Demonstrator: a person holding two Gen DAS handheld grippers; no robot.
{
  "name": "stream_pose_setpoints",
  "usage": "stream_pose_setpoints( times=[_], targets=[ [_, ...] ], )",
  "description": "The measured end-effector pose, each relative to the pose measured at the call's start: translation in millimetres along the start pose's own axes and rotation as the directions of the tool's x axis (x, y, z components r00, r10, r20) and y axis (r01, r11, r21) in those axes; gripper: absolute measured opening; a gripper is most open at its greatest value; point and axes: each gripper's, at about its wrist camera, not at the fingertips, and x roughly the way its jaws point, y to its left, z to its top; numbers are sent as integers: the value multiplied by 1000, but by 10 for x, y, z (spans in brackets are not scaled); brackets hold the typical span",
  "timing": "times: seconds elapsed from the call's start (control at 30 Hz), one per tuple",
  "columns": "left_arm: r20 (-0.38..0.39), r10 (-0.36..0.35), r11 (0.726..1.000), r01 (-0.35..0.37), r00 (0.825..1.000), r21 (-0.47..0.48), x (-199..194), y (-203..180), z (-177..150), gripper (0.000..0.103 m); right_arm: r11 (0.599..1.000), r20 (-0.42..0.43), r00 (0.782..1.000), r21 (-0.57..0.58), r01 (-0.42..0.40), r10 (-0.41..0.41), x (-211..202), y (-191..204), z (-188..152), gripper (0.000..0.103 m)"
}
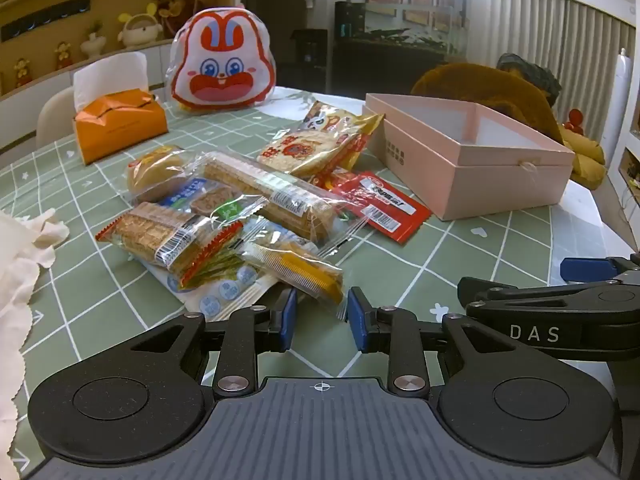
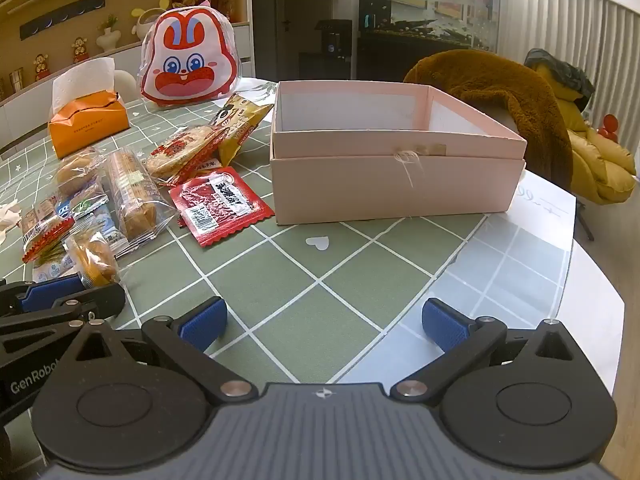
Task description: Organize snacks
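At 12 o'clock off the left gripper (image 1: 322, 318) — yellow snack packet (image 1: 296, 266), just beyond unclenched pads | right gripper (image 2: 324, 322) — spread wide, empty | pink box (image 2: 396, 176) at its 12 o'clock

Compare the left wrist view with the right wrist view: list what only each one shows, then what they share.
Only the left wrist view: crumpled white cloth at the left edge, and the left gripper, partly closed, empty, just short of a yellow snack packet.

Only the right wrist view: the right gripper wide open over bare tablecloth, and the pink box's near wall with its string.

Both: pink box, snack pile, red sachet, rabbit bag, orange tissue box.
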Motion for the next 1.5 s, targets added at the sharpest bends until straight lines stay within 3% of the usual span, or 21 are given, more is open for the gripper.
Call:
stream_pose_setpoints(
  times=[1.5],
  targets=[
    [-1,-6,1000,6,1000,-9,0,-4,2,32,1000,-1,1000,0,-1,1,-2,3,6,103]
  ],
)
